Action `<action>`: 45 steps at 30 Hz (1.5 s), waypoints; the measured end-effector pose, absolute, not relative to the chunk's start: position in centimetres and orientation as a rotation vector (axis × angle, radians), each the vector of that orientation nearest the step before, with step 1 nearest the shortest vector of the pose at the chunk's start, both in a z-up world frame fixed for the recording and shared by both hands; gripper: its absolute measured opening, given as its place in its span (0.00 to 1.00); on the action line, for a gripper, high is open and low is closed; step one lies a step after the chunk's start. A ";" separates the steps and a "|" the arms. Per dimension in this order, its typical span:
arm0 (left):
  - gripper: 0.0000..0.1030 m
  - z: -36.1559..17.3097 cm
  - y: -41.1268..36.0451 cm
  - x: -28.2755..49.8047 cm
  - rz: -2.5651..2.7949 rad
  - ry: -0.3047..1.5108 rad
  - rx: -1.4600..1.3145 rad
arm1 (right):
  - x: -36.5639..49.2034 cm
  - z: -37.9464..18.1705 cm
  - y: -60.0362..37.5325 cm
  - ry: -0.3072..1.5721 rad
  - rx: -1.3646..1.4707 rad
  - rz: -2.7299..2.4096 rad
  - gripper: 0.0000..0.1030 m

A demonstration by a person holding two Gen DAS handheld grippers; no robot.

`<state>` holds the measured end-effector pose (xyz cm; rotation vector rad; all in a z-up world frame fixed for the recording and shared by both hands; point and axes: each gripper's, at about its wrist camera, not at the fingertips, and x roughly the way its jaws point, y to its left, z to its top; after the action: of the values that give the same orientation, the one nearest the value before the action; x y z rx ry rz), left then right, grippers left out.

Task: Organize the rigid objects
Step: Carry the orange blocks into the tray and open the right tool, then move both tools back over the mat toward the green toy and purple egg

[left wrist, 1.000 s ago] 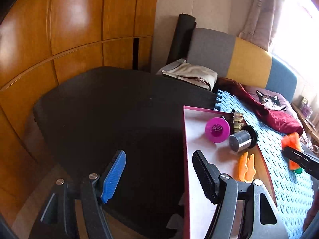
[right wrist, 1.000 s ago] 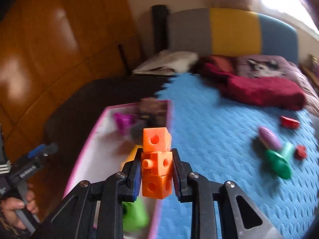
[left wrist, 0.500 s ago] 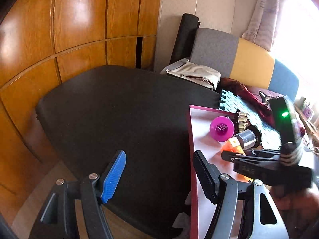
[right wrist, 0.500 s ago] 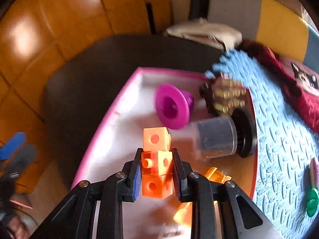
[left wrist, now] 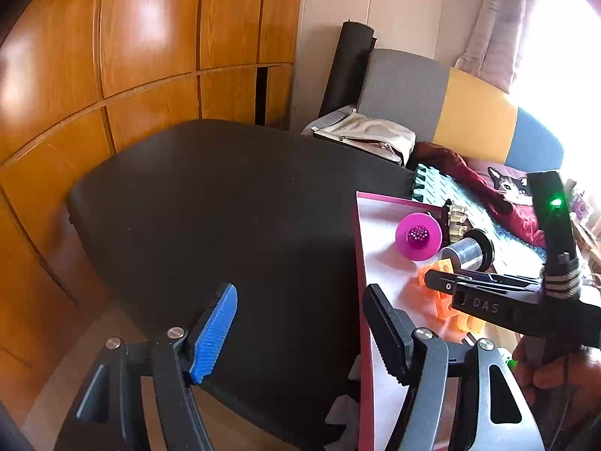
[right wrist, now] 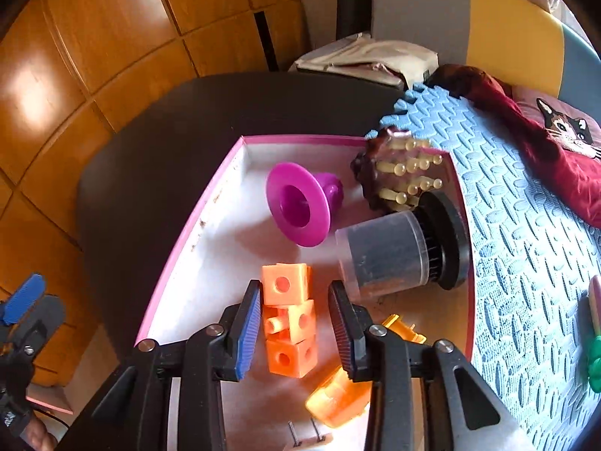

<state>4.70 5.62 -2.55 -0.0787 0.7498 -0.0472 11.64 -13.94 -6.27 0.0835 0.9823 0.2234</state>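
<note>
A stack of three orange cubes lies on the white floor of a pink-rimmed box. My right gripper is open, its pads on either side of the stack with gaps. The box also holds a magenta funnel, a clear jar with a black lid, a brown bristle brush and an orange clip. My left gripper is open and empty over the black table, left of the box. The right gripper and cubes show in the left wrist view.
A black table lies left of the box, wooden cabinets behind it. A blue foam mat lies to the right with a green toy on it, a red cat cushion and a cloth bag behind.
My right gripper lowered the orange cube stack into the box and opened, letting it go. The left gripper stayed almost still.
</note>
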 end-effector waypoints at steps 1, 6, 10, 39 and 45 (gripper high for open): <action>0.68 -2.5 5.6 4.7 -0.048 0.748 -0.077 | 11.4 -6.1 -14.0 0.966 0.083 0.224 0.35; 0.68 -2.2 5.2 4.4 -0.058 0.742 -0.071 | 10.0 -4.6 -14.2 0.888 0.083 0.226 0.36; 0.68 -2.0 4.9 4.2 -0.066 0.739 -0.064 | 8.8 -3.3 -14.7 0.843 0.082 0.211 0.36; 0.71 0.1 -1.7 3.1 -0.197 0.710 0.072 | -0.2 -1.2 -36.6 0.731 0.118 -0.246 0.42; 0.71 0.7 -4.9 2.7 -0.260 0.699 0.125 | -2.3 -2.9 -44.3 0.708 0.194 -0.447 0.42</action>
<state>2.71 -4.93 0.68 0.1247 0.6991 -0.2595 -2.34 -44.31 -2.93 0.1937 0.7081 -0.4470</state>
